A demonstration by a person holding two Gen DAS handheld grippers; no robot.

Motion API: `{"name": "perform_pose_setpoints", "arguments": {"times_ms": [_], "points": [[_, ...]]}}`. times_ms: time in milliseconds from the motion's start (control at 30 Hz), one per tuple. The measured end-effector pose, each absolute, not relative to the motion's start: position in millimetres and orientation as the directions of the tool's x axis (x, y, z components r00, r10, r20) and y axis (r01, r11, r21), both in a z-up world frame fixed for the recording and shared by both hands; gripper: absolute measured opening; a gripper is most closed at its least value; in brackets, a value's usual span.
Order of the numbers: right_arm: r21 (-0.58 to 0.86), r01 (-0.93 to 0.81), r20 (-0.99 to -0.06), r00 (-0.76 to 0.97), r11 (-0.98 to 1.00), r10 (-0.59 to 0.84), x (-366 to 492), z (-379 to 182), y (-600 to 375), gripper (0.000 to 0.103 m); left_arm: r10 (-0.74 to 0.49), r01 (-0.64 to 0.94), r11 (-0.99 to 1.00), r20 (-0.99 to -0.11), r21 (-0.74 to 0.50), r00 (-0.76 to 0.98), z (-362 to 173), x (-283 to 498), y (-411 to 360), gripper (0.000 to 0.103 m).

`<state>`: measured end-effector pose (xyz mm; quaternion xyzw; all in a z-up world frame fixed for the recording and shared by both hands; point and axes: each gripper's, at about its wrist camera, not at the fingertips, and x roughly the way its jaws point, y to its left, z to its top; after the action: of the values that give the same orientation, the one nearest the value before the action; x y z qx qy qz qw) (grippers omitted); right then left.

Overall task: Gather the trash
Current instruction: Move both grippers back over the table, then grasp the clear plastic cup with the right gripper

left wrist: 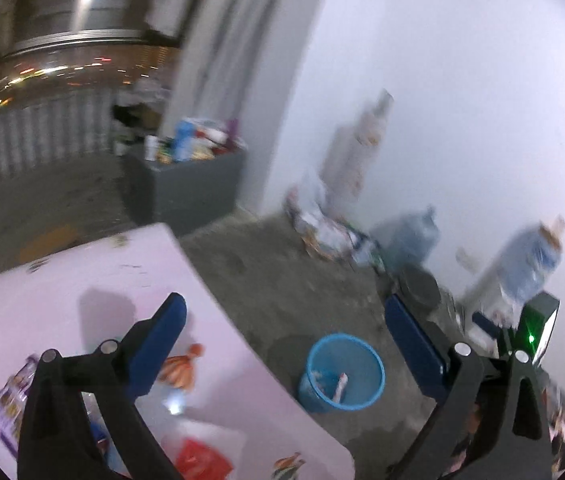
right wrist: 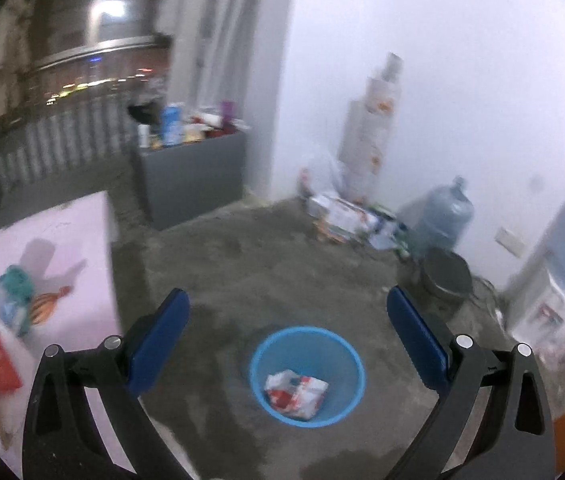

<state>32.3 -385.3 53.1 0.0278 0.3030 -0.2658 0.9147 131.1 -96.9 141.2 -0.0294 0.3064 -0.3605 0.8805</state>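
Both the left gripper point(left wrist: 284, 344) and the right gripper point(right wrist: 288, 338) are wide open and hold nothing. The blue bin point(right wrist: 258, 364) stands on the floor at 6 o'clock below the right gripper, with a crumpled wrapper point(right wrist: 296, 394) inside. More trash point(left wrist: 198, 458) lies on the pink bench point(left wrist: 62, 280) at 9 o'clock.

blurred clutter point(left wrist: 324, 226) by wall point(left wrist: 462, 100)

The left gripper point(left wrist: 282, 312) hangs with its jaws spread wide and empty over the edge of the pink worktop point(left wrist: 130, 264), where wrappers lie, while the blue bin point(left wrist: 344, 372) stands on the concrete floor point(left wrist: 266, 280) holding scraps.
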Motion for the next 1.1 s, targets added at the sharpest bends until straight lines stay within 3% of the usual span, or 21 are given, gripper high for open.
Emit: {"name": "perform_pose_setpoints", "arguments": {"times_ms": [300,467,667,867,1100], "points": [[0.084,0.211,-0.492,0.858,0.974,-0.144,53,76,-328,0.095,-0.521,0.464,0.852,-0.481,-0.243,0.705,136,112,34,0.097],[0.187,0.059,-0.562,0.825,0.981,0.058,85,74,-295,0.095,-0.473,0.413,0.880,-0.507,-0.233,0.721,115,103,77,0.097],[0.229,-0.010,-0.623,0.766,0.973,0.154,109,60,-264,0.092,-0.490,0.409,0.872,-0.517,-0.271,0.702,93,96,101,0.097],[0.263,-0.033,-0.662,0.721,0.964,0.205,110,58,-240,0.082,-0.516,0.446,0.854,-0.539,-0.267,0.666,76,102,87,0.083],[0.278,-0.077,-0.701,0.664,0.957,0.258,124,51,-217,0.068,-0.544,0.469,0.834,-0.582,-0.292,0.605,47,105,74,0.057]]}}
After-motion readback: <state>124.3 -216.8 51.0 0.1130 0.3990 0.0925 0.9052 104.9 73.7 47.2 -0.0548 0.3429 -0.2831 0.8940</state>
